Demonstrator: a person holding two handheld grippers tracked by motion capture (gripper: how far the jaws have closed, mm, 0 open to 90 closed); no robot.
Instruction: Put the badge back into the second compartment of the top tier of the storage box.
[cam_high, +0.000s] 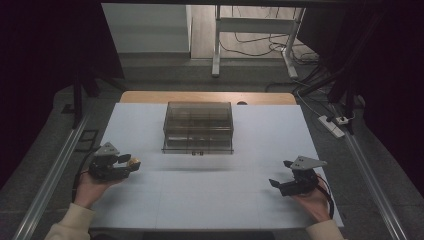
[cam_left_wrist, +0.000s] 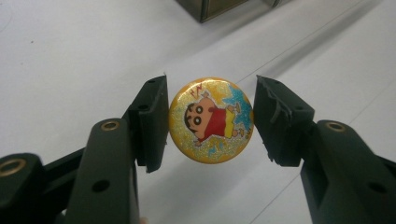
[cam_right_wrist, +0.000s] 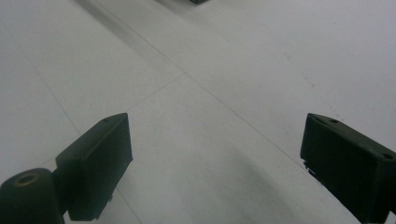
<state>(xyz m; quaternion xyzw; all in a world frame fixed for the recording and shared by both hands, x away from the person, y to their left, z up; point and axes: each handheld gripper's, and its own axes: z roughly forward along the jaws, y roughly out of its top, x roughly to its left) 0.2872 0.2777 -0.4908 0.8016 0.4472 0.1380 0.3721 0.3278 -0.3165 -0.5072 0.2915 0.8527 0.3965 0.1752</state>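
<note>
A round yellow badge is being held between the jaws of the left gripper, its rim touching the jaw at the left of the left gripper view; whether the other jaw is touching it cannot be told, though the badge is being kept off the table. A cartoon child in a red shirt and yellow shorts is printed on the glittery face, with a blue star shape behind; no lettering or brand can be read on it. In the high view the left gripper and badge are being held in front of and to the left of the clear drawer box, near its front left corner. The right gripper is being held with its jaws spread wide and nothing between them, in front of and well to the right of the box, above the white table.
</note>
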